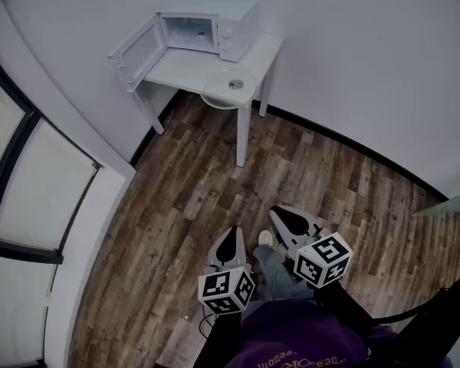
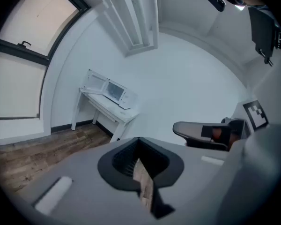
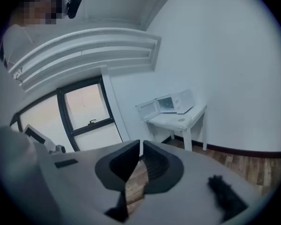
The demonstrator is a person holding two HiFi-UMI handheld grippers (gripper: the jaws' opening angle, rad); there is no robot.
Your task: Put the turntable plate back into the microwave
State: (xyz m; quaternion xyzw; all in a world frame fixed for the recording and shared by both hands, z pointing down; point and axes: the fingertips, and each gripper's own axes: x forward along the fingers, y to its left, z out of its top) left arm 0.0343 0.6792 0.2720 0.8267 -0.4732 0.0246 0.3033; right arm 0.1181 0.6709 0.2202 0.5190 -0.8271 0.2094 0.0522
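Left claw (image 1: 231, 236) and right claw (image 1: 285, 217) are both sitting pinched shut, empty, well apart from desk (image 1: 182, 69). Turntable plate (image 1: 231, 87) is lying at desk's front edge, before microwave (image 1: 203, 33) standing door-open. Wood floor (image 1: 215, 182) is lying between.

The wooden floor (image 1: 215, 182) lies bare from the near side up to the far white table (image 1: 180, 69), hemmed only by the window wall (image 1: 69, 152) on the left and the plain wall (image 1: 353, 60) far and right. The microwave (image 1: 215, 33) stands at the table's far edge with its door (image 1: 138, 52) swung out to the left, so its mouth is unblocked from the near side. The turntable plate (image 1: 230, 85) takes up the table's near right edge, and the tabletop to its left is free.
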